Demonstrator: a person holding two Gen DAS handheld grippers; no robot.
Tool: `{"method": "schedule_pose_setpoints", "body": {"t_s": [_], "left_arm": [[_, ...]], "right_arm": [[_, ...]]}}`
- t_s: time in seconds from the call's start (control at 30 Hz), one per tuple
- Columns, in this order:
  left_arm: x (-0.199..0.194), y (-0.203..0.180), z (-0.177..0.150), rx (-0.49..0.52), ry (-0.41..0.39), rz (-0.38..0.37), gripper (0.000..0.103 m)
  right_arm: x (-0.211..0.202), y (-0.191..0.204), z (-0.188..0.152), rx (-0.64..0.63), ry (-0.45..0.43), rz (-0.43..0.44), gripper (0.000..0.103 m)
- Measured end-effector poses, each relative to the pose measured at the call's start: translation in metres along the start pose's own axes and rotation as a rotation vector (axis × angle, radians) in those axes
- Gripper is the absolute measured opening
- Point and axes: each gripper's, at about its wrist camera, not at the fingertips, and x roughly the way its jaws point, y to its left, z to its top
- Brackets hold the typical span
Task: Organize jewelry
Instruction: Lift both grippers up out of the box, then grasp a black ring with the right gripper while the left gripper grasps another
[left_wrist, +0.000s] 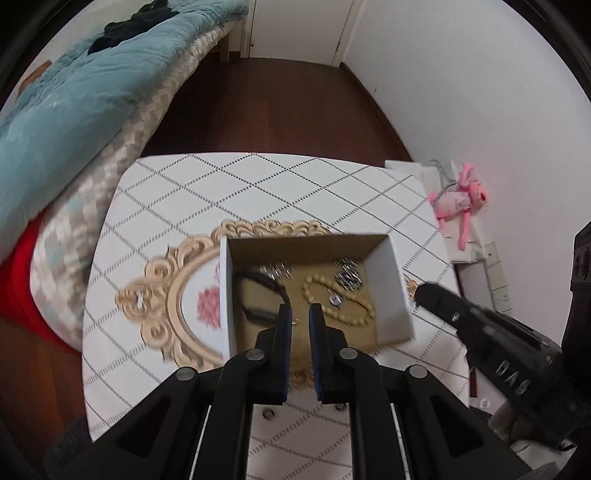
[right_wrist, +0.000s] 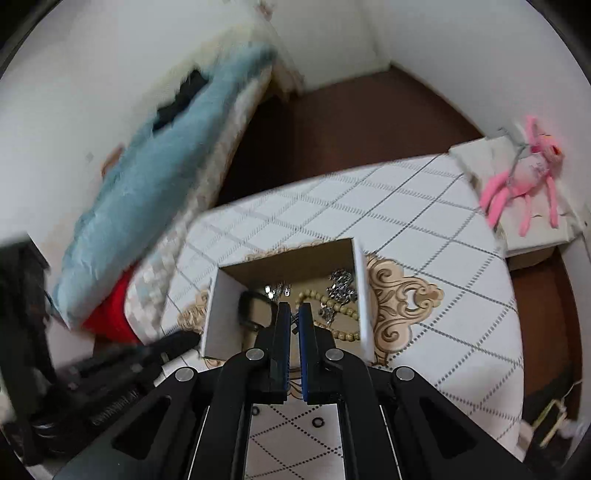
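The left gripper (left_wrist: 300, 312) hangs above the open box (left_wrist: 395, 291), pointing steeply down, its jaws nearly together with only a narrow gap; something small and silvery shows in that gap at the tips, but whether it is pinched there or lies in the box below cannot be told. The right gripper (right_wrist: 291, 312) hangs over the same box (right_wrist: 364, 295) with its blue pads (right_wrist: 282, 332) almost touching, and a tiny dark, silvery piece shows between the tips (again too small to say whether it is held).

Just beyond both sets of tips, inside the box, lies the jewelry: a string of pale beads (left_wrist: 347, 306) looped on the cardboard floor, a cluster of silver chain (left_wrist: 347, 275) toward the far right corner, a few small silver pieces (left_wrist: 275, 271) along the far wall, and a dark band (left_wrist: 258, 295) curled at the left side. In the right wrist view the beads (right_wrist: 332, 310) sit just right of the tips.

The box stands on a table (left_wrist: 258, 192) covered with a white diamond-patterned cloth bearing a gold ornamental frame print (left_wrist: 162, 295). Right of the left gripper, the other gripper's black body reaches in near the box's right wall.

Farther off, a bed with a blue quilt (left_wrist: 66, 110) lies to the left, and a pink plush toy (left_wrist: 461, 199) rests on a white ledge to the right, against the wall.
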Motion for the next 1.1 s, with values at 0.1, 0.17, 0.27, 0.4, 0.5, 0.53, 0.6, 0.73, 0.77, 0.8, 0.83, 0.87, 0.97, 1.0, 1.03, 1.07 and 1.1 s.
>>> {"method": "schedule_pose_setpoints", "body": {"t_s": [0.1, 0.17, 0.27, 0.4, 0.5, 0.53, 0.6, 0.73, 0.77, 0.8, 0.83, 0.87, 0.97, 1.0, 1.03, 1.07, 1.1], "left_arm": [[0.011, 0.005, 0.015, 0.007, 0.013, 0.055, 0.054], [0.012, 0.012, 0.02, -0.001, 0.003, 0.078, 0.079], [0.011, 0.022, 0.023, -0.007, -0.013, 0.121, 0.079], [0.01, 0.03, 0.02, -0.016, -0.028, 0.152, 0.102], [0.007, 0.031, 0.011, -0.01, -0.056, 0.187, 0.103], [0.005, 0.032, 0.007, -0.009, -0.063, 0.2, 0.103], [0.003, 0.033, 0.004, -0.015, -0.067, 0.204, 0.103], [-0.007, 0.032, -0.004, -0.017, -0.075, 0.199, 0.103], [-0.009, 0.031, -0.005, -0.013, -0.077, 0.196, 0.103], [-0.011, 0.031, -0.006, -0.01, -0.078, 0.195, 0.103], [-0.014, 0.031, -0.008, -0.009, -0.08, 0.197, 0.103], [-0.017, 0.03, -0.01, -0.009, -0.084, 0.195, 0.103], [-0.026, 0.031, -0.019, -0.013, -0.103, 0.19, 0.103], [-0.029, 0.031, -0.023, -0.016, -0.11, 0.185, 0.103], [-0.03, 0.031, -0.027, -0.016, -0.111, 0.183, 0.103], [-0.03, 0.031, -0.035, -0.013, -0.105, 0.19, 0.103], [-0.029, 0.032, -0.039, -0.012, -0.098, 0.198, 0.103]], "right_arm": [[0.02, -0.001, 0.01, -0.02, 0.063, -0.038, 0.008], [0.027, -0.005, 0.014, -0.02, 0.084, -0.059, 0.029], [0.028, -0.01, 0.016, -0.022, 0.077, -0.083, 0.055], [0.021, -0.009, 0.015, -0.052, 0.059, -0.138, 0.063], [0.019, -0.004, 0.014, -0.098, 0.048, -0.266, 0.103], [0.018, -0.002, 0.013, -0.111, 0.045, -0.291, 0.103], [0.018, 0.003, 0.009, -0.139, 0.044, -0.344, 0.103], [0.013, 0.01, 0.003, -0.156, 0.041, -0.363, 0.103], [0.011, 0.01, 0.002, -0.155, 0.038, -0.363, 0.103], [0.007, 0.011, 0.001, -0.153, 0.029, -0.366, 0.103], [0.001, 0.013, 0.0, -0.157, 0.017, -0.369, 0.103], [-0.002, 0.014, -0.001, -0.157, 0.011, -0.369, 0.103], [-0.018, 0.019, -0.007, -0.152, -0.01, -0.358, 0.103], [-0.022, 0.019, -0.011, -0.149, -0.013, -0.351, 0.103], [-0.026, 0.02, -0.017, -0.147, -0.01, -0.339, 0.103], [-0.027, 0.02, -0.023, -0.144, -0.007, -0.331, 0.103], [-0.028, 0.02, -0.031, -0.144, -0.002, -0.324, 0.103]]}}
